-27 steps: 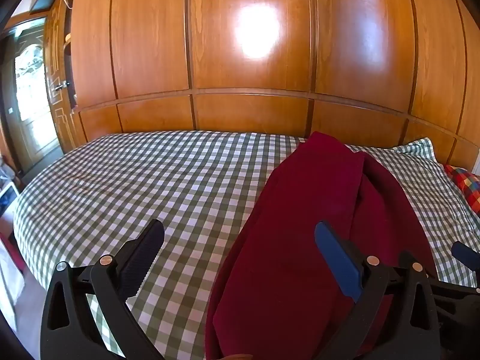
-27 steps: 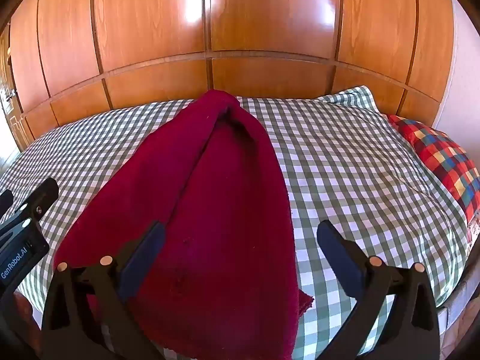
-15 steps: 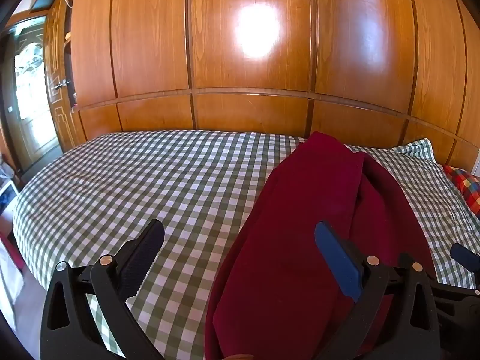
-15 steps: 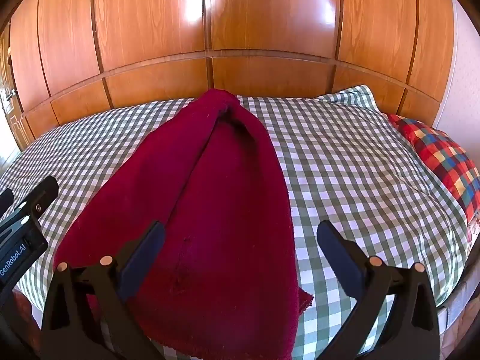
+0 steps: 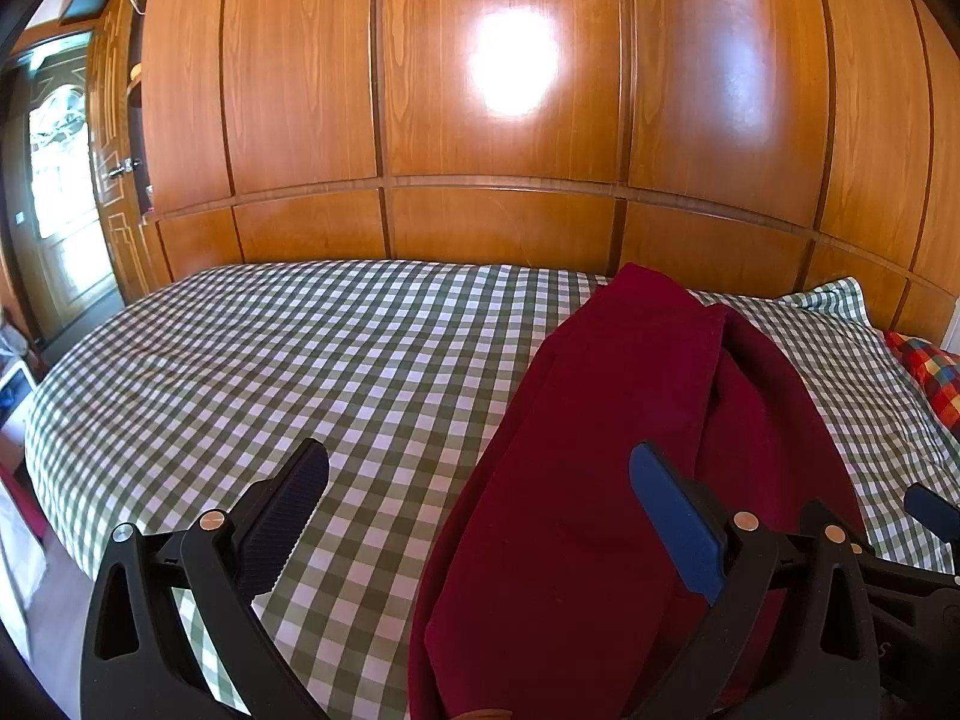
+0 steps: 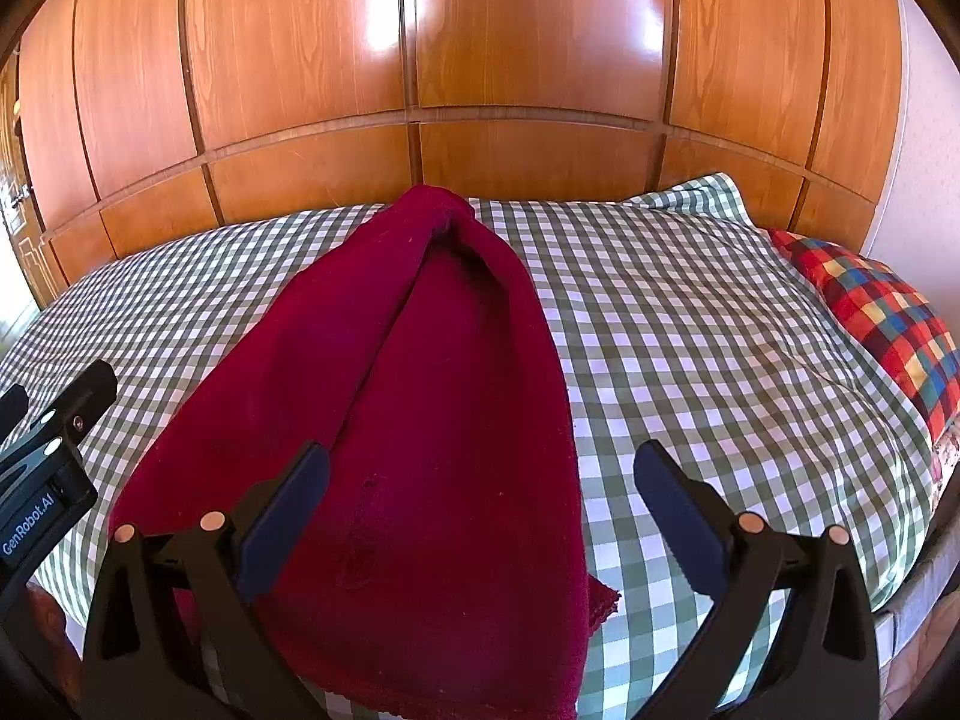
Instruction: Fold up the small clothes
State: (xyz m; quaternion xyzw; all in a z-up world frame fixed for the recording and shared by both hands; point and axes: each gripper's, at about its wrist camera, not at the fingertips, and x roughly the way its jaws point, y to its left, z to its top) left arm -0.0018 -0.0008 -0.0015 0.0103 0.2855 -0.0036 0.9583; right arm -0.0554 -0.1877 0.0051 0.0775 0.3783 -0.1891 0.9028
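Observation:
A dark red garment [image 6: 444, 408] lies lengthwise on the green-checked bed [image 6: 690, 324], folded along its length with one side lapped over the other. It also shows at the right of the left wrist view [image 5: 600, 480]. My left gripper [image 5: 480, 480] is open and empty, above the garment's near left edge. My right gripper [image 6: 480, 480] is open and empty, above the garment's near right part. The left gripper's body shows at the left edge of the right wrist view [image 6: 48, 462].
A wooden panelled wardrobe [image 6: 480, 60] runs behind the bed. A multicoloured checked pillow [image 6: 882, 312] lies at the bed's right end. A door [image 5: 60, 192] stands at far left. The bed's near edge [image 6: 912, 600] drops off at right.

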